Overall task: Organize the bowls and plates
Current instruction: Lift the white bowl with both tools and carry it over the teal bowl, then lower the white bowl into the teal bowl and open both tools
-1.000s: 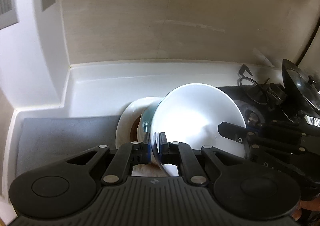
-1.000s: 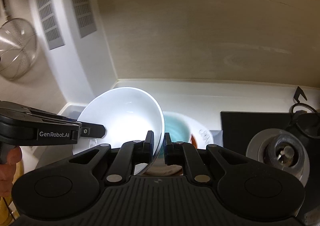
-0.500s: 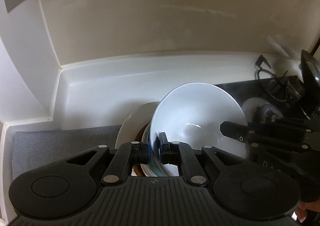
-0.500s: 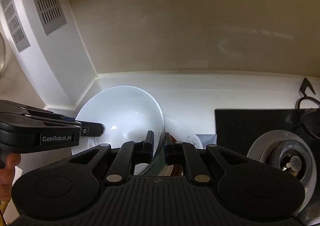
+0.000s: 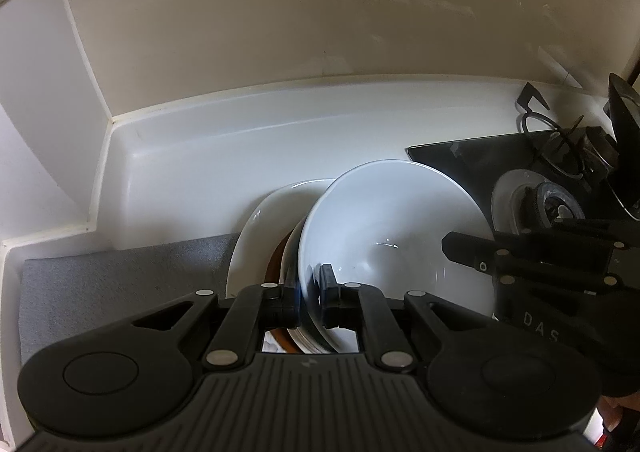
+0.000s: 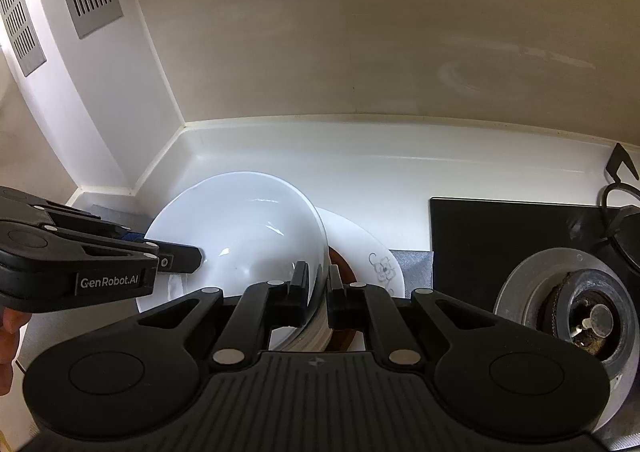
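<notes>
White bowl [image 5: 394, 228], both hand-held grippers clamping rim

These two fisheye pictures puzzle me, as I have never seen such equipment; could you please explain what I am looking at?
No robot is here: a person holds a two-finger tool in each hand, and each tool carries a camera looking forward along its fingers. One picture comes from the left tool, the other from the right tool; each also shows the other tool from the side.

Both tools pinch the rim of one white bowl, on opposite sides. The bowl sits over a stack of dishes: a white plate with a flower motif at the bottom, with something brown and more white rims above it. The stack rests partly on a grey mat on a white counter. To the right is a black gas hob with a burner.
</notes>
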Action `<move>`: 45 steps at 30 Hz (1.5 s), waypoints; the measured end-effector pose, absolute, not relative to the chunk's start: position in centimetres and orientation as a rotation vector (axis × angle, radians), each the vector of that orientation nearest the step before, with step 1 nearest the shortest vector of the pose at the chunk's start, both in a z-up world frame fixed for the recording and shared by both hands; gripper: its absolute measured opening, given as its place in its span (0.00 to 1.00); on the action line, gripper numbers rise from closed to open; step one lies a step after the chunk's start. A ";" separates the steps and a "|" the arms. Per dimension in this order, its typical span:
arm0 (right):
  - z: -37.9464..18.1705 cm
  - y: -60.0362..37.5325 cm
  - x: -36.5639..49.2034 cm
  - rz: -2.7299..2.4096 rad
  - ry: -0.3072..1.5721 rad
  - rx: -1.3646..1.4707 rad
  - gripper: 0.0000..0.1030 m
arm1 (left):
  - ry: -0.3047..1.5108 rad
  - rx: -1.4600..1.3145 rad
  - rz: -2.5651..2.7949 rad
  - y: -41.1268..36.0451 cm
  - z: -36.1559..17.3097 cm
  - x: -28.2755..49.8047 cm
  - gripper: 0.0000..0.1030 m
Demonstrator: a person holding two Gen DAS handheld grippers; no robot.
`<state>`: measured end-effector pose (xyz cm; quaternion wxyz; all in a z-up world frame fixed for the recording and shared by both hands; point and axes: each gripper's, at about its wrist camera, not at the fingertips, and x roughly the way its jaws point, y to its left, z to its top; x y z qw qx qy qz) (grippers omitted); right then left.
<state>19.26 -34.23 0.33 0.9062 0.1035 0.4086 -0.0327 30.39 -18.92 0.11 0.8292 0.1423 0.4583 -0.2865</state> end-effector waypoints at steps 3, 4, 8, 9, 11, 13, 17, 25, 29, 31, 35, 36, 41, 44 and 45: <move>0.1 -34.1 19.3 -0.070 0.843 0.205 0.09 | 0.973 0.303 -0.608 -18.9 0.0 30.4 0.09; 0.1 -34.1 19.4 -0.070 0.842 0.201 0.09 | 0.975 0.299 -0.608 -18.9 -0.1 30.4 0.09; -0.4 -34.0 19.3 -0.069 0.836 0.187 0.10 | 0.984 0.274 -0.611 -18.8 -0.4 30.7 0.09; -0.5 -34.1 19.4 -0.067 0.834 0.186 0.10 | 0.985 0.266 -0.612 -18.7 -0.5 30.8 0.09; -0.7 -34.0 19.3 -0.067 0.834 0.186 0.10 | 0.986 0.251 -0.613 -18.6 -0.6 31.0 0.09; -0.8 -34.0 19.4 -0.067 0.835 0.188 0.10 | 0.986 0.236 -0.613 -18.5 -0.7 31.1 0.09; -1.0 -34.1 19.4 -0.069 0.830 0.187 0.10 | 0.989 0.224 -0.615 -18.5 -0.7 31.2 0.10; -1.1 -34.1 19.6 -0.066 0.836 0.189 0.11 | 0.949 0.236 -0.617 -18.8 1.3 30.3 0.44; -1.1 -34.0 19.6 -0.068 0.824 0.176 0.12 | 0.885 0.254 -0.585 -18.6 2.2 30.1 0.67; -1.1 -34.0 19.6 -0.073 0.824 0.175 0.18 | 0.889 0.239 -0.568 -18.3 2.2 30.5 0.79; -0.8 -34.5 19.2 -0.119 0.836 0.200 0.55 | 0.881 0.224 -0.524 -17.5 2.2 30.8 0.90; -0.7 -34.6 18.9 -0.128 0.829 0.200 0.63 | 0.887 0.216 -0.520 -17.3 2.2 30.9 0.94; 0.6 -34.0 16.3 -0.139 0.786 0.167 0.79 | 0.869 0.200 -0.501 -15.6 2.1 29.8 1.00; 1.4 -32.9 14.3 -0.135 0.753 0.152 0.85 | 0.890 0.206 -0.514 -15.0 1.8 28.3 1.00; 1.5 -32.5 13.5 -0.133 0.742 0.150 0.87 | 0.892 0.208 -0.516 -14.8 1.7 27.7 1.00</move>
